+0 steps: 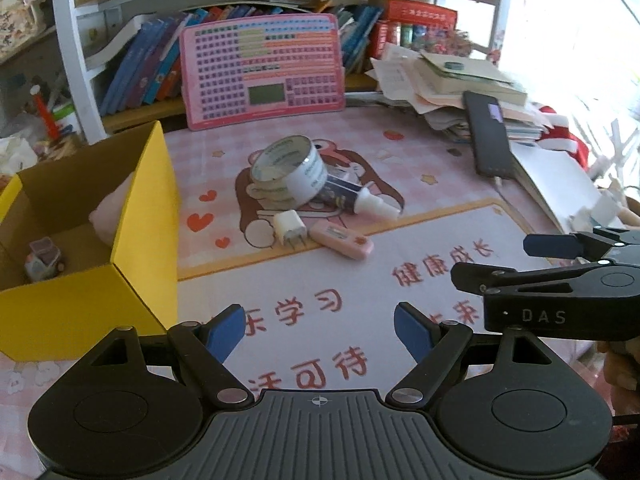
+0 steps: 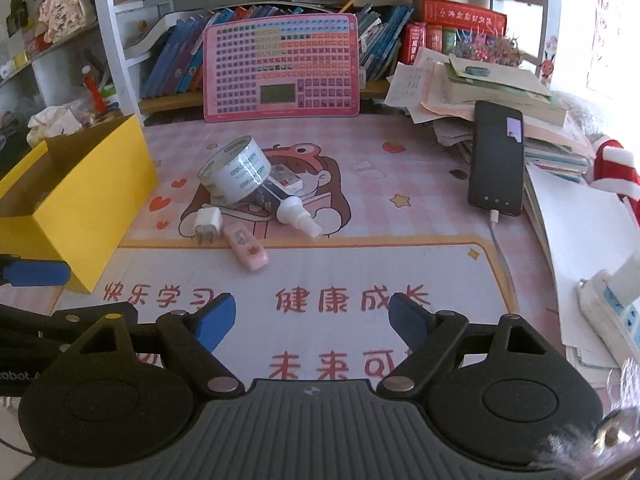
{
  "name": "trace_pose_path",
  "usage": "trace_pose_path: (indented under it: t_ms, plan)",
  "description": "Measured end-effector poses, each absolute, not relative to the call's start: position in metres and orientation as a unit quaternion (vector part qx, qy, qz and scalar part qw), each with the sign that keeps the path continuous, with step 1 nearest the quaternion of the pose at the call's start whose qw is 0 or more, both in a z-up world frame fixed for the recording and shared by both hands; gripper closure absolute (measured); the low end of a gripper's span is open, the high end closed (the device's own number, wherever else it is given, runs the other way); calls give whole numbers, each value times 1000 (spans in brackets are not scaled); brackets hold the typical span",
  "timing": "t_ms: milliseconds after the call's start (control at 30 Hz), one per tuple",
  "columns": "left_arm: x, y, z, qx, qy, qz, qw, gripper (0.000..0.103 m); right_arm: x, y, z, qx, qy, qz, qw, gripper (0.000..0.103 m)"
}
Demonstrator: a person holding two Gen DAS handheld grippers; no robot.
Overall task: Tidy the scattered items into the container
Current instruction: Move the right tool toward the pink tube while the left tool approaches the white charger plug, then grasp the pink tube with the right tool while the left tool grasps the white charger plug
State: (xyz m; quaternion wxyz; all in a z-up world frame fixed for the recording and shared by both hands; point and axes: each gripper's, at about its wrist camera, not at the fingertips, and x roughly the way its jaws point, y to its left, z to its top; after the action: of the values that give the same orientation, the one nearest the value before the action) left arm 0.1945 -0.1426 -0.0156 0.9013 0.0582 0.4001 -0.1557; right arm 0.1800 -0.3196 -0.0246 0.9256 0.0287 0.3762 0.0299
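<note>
A: Both the left gripper (image 1: 320, 330) and right gripper (image 2: 312, 320) hang over the counter (image 2: 400, 220), jaws spread, empty.

B: Ahead, pink eraser (image 2: 245, 253), charger plug (image 2: 207, 222), spray bottle (image 2: 294, 210) and tape roll (image 2: 236, 170) wait; the yellow box (image 1: 132, 216), left, holds a few things.

Right hand-held gripper (image 2: 310, 322), jaws wide apart and empty, above the pink mat (image 2: 420, 216) on the table. Beyond it: tape roll (image 2: 236, 174) leaning on a spray bottle (image 2: 286, 206); white charger plug (image 2: 208, 222) just beside a pink correction tape (image 2: 245, 248). Yellow box (image 2: 92, 204) at left; black phone (image 2: 497, 162) at right.
</note>
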Motion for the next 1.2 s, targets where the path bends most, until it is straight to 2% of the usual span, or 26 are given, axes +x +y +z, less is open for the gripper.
trace_pose_path:
  t_ms: [233,300,367,433,633,1000,1133,1200]
  plan:
    - [221,-151,-18,66,401,-133,904,22,203,-326,-29,41,382,53,922,24]
    - [228,-152,-18,63,398,-126,907,24,210,-325,-30,36,382,63,921,29]
    - [237,-153,-19,57,398,-119,908,26,217,-324,-33,34,386,75,919,40]
    - [246,-155,-19,52,397,-113,909,27,225,-322,-37,33,394,90,914,47]
    - [278,-157,-26,37,403,-95,910,39,244,-306,-45,8,409,138,902,52]
    - [327,-159,-57,17,441,-81,894,49,284,-282,-66,-27,409,178,895,59]
    - [336,-164,-64,16,452,-81,888,49,299,-273,-75,-36,418,189,888,63]
    - [339,-168,-68,21,457,-83,886,52,304,-268,-80,-45,425,194,883,69]
